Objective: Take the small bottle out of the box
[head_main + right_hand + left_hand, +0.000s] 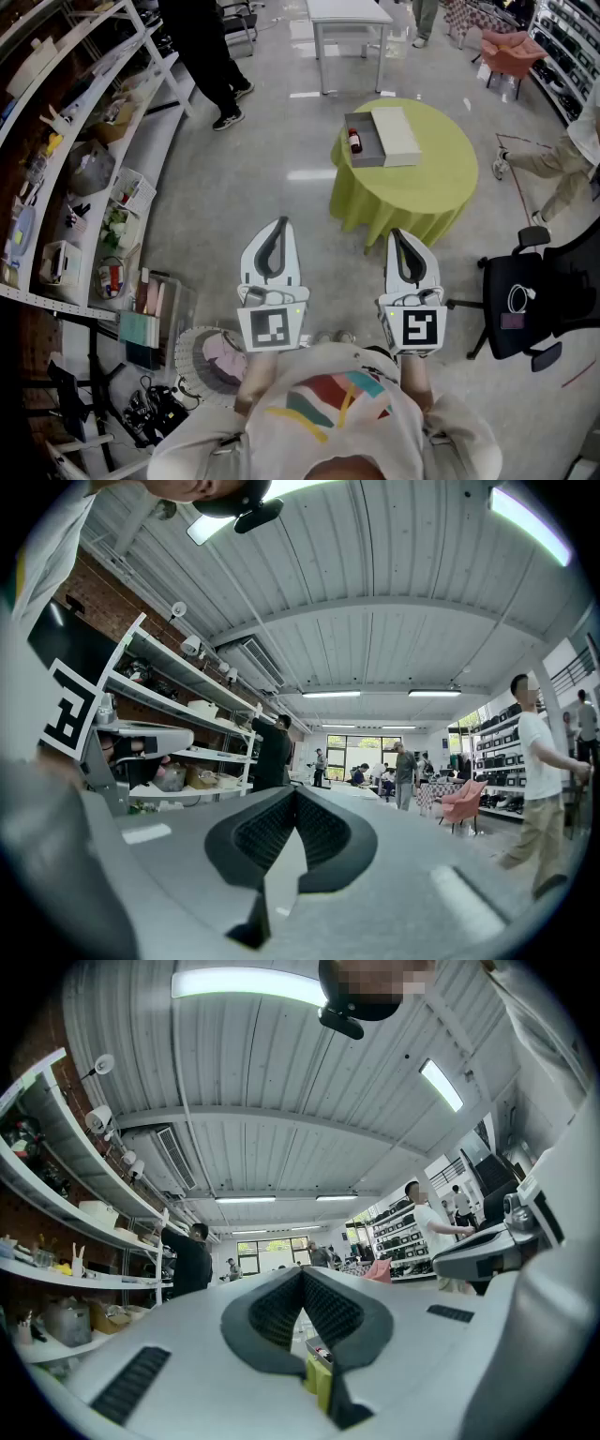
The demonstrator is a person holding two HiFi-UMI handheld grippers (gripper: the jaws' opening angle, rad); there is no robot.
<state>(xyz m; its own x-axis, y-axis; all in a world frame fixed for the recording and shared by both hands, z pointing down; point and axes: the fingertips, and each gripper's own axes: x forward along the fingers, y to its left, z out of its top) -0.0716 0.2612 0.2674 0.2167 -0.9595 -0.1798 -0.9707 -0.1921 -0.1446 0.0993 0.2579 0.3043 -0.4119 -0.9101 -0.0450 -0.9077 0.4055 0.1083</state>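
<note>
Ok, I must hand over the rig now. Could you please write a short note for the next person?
Left tongs: shut, empty.
Right tongs: shut, empty.
Both are held close to the body, away from the table.
Small bottle lies in the open grey box on the round green table; white lid along the box's right side.
Done: bottle not yet touched.
Left: go to the table, grip the bottle, lift it out.
</note>
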